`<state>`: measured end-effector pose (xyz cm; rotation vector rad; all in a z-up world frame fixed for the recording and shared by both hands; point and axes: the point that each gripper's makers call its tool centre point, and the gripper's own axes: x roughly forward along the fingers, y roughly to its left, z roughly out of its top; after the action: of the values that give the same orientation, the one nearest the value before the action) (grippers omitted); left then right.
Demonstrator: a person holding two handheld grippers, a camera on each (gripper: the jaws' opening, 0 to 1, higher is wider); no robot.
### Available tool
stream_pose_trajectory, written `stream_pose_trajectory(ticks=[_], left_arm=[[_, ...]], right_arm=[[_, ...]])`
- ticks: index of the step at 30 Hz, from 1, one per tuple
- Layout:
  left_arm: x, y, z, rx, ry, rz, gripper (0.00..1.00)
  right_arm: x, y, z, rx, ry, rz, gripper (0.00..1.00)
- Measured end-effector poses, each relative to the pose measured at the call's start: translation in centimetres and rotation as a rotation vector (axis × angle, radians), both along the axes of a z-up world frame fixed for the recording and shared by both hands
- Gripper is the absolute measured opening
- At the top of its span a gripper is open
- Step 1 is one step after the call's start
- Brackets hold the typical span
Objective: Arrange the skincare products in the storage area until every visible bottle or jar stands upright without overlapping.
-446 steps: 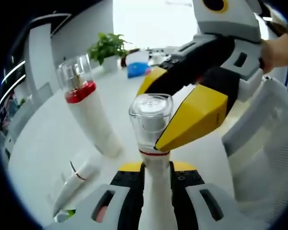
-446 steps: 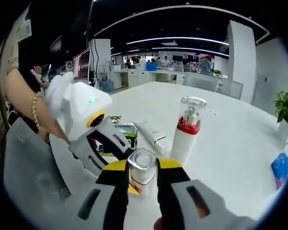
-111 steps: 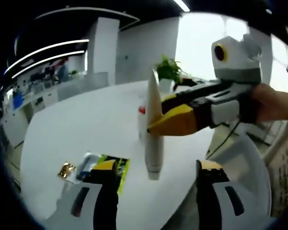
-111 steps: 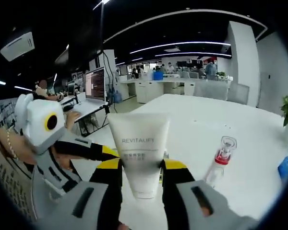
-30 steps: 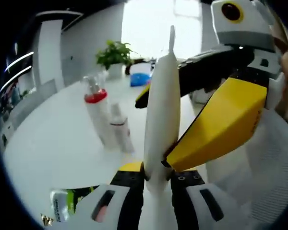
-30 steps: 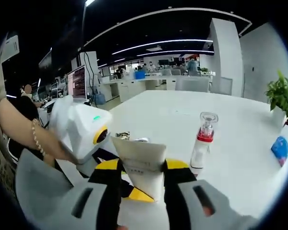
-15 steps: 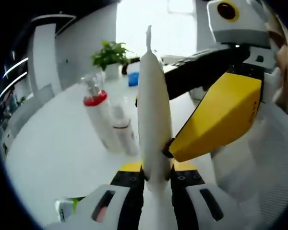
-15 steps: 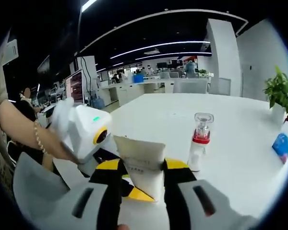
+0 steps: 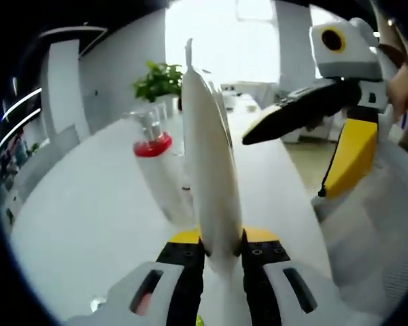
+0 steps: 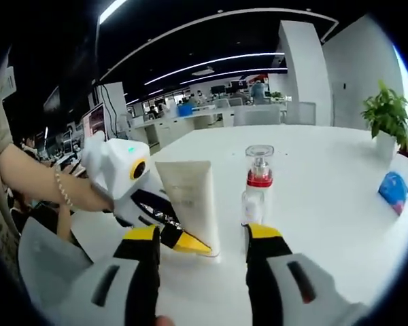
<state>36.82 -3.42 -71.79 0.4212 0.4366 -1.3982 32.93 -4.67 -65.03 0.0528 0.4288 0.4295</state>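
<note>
White squeeze tube stands upright, clamped low by the left gripper; beside the tube, the right gripper hangs wide, gripping nothing.

Tube: matt white plastic, smooth. Pump bottle: clear glossy plastic cap, red collar. Table: smooth white, slight sheen.
</note>
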Motion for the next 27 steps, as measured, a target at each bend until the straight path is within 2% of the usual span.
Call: stream_pose_trajectory(ticks=[6, 19, 27], left_arm=[[1.8, -0.1, 0.2, -0.007, -0.002, -0.002, 0.17], [4.3, -1.2, 0.8, -0.013, -0.010, -0.050, 0.17], [6.0, -1.7, 1.0, -0.025, -0.003, -0.053, 0.17]], right_arm=[[-0.2, -0.1, -0.5, 0.010, 0.013, 0.008, 0.57], [-0.8, -0.8, -1.3, 0.023, 0.039, 0.045, 0.71], [-1.1, -1.2, -1.6, 0.028, 0.059, 0.066, 0.80]])
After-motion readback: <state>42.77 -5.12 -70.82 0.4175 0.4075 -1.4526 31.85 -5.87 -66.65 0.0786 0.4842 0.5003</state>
